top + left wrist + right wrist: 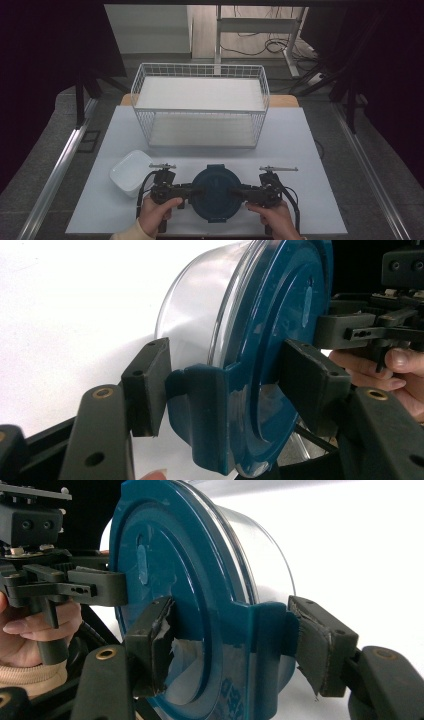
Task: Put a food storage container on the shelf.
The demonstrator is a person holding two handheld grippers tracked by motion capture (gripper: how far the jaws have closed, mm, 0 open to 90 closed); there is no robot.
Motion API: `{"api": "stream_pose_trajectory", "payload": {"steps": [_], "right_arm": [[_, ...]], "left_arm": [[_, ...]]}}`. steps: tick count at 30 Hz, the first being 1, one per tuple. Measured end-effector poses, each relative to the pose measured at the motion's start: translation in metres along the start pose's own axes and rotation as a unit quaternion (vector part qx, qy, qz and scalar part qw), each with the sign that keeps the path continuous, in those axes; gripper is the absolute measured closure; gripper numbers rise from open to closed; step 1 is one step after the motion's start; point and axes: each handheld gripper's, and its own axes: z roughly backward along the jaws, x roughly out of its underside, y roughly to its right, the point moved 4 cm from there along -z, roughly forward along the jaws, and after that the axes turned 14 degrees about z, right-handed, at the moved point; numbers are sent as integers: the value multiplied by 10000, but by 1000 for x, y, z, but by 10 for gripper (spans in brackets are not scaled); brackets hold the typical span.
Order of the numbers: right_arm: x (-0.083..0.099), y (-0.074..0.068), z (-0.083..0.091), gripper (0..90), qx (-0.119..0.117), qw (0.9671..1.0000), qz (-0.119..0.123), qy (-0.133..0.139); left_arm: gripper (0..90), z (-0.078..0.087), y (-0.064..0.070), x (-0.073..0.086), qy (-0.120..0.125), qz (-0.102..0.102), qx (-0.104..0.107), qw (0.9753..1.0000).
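We pinch the lidded container (216,192) between the fingers of the left gripper (186,190) and right gripper (245,192), each on a lid latch, so uneven pulling may tip it.

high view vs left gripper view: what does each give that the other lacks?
High view alone: the white wire basket at the back of the table, the white square container left of the round one, and both hands with their grippers set out on either side of the container.

Left gripper view alone: the clear wall of the round container under its blue lid, and the left gripper with its jaws straddling a lid clip.

Both: the blue-lidded container, with the right gripper on its far side.
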Motion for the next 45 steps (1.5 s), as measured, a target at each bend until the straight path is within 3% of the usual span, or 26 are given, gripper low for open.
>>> {"api": "stream_pose_trajectory", "payload": {"steps": [22, 37, 45], "right_arm": [[-13, -7, 4, 369, 16, 9998, 182, 49], [-50, -14, 13, 370, 28, 9985, 450, 297], [-74, -22, 16, 372, 59, 9974, 604, 401]], "left_arm": [[390, 10, 7, -6, 104, -110, 34, 9999], [391, 29, 28, -35, 286, -354, 7, 9990], [395, 42, 36, -52, 396, -377, 85, 9985]]}}
